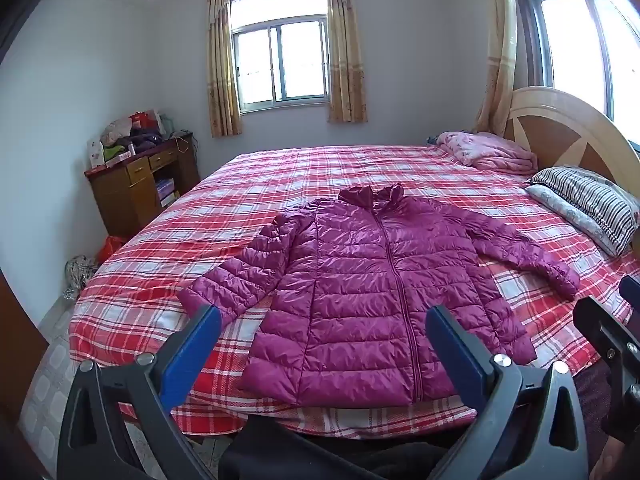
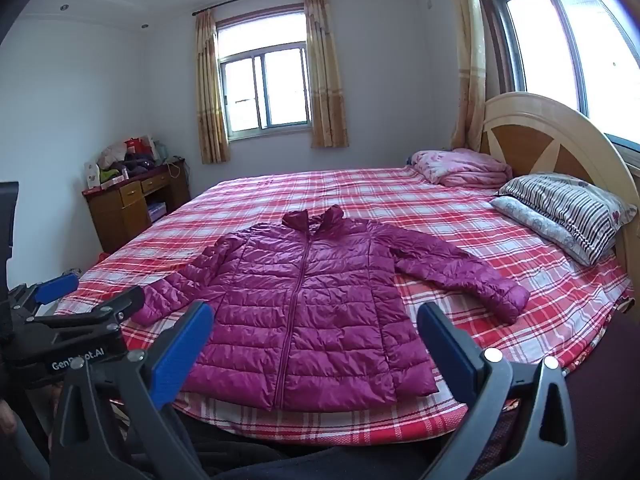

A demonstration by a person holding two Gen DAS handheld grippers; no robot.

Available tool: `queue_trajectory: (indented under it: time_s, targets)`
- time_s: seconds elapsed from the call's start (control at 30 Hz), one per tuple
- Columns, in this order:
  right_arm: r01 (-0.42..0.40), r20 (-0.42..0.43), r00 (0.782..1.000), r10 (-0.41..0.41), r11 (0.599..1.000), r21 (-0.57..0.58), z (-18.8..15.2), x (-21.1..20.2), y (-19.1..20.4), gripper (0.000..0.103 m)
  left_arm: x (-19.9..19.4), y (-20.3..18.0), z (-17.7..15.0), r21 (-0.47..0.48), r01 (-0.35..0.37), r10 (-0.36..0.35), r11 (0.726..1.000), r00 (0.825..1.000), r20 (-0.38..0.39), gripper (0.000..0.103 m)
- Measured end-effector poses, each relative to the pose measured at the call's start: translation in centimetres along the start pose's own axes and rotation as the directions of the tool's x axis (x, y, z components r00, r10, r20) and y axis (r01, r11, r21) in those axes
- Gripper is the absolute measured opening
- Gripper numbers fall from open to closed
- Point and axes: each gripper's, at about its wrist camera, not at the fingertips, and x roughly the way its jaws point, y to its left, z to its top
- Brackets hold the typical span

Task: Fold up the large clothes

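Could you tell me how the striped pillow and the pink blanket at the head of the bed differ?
The striped pillow has dark and pale stripes; the pink blanket is plain soft pink with a faint print. The pillow lies on top of a second, pale patterned pillow, while the blanket rests directly on the bed. The pillow is plump and smooth; the blanket is folded into a rumpled bundle. Both lie beside the headboard.

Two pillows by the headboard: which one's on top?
The striped pillow is on top; the pale floral pillow lies under it, only its front edge showing, nearer the jacket.
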Motion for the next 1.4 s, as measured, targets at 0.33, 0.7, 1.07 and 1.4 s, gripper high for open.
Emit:
queue_trajectory:
  time_s: [0.33,0.7,1.07,1.4]
  targets:
    - [0.002,-0.005,1.0,-0.002,1.0,-0.002,0.1,0.1,-0.2,0.103,-0.3,0.6,0.3,-0.036,0.004,-0.004,0.999,1.0,0.017,0.102]
    - [0.002,-0.008,1.0,-0.002,1.0,0.0,-0.2,0.3,-0.3,0.103,-0.6,0.7,0.4,-0.034,0.003,-0.002,0.999,0.999,0.032,0.102]
    - [-0.001,-0.011,1.0,0.001,1.0,0.001,-0.1,0.3,-0.2,0.103,-0.7,1.2,0.5,-0.051,-0.002,0.004,0.999,0.999,0.042,0.102]
    - [-0.001,-0.01,1.0,0.001,1.0,0.001,-0.3,0.4,-0.2,0.103,-0.7,1.5,0.5,-0.064,-0.008,0.011,0.998,0.999,0.048,0.102]
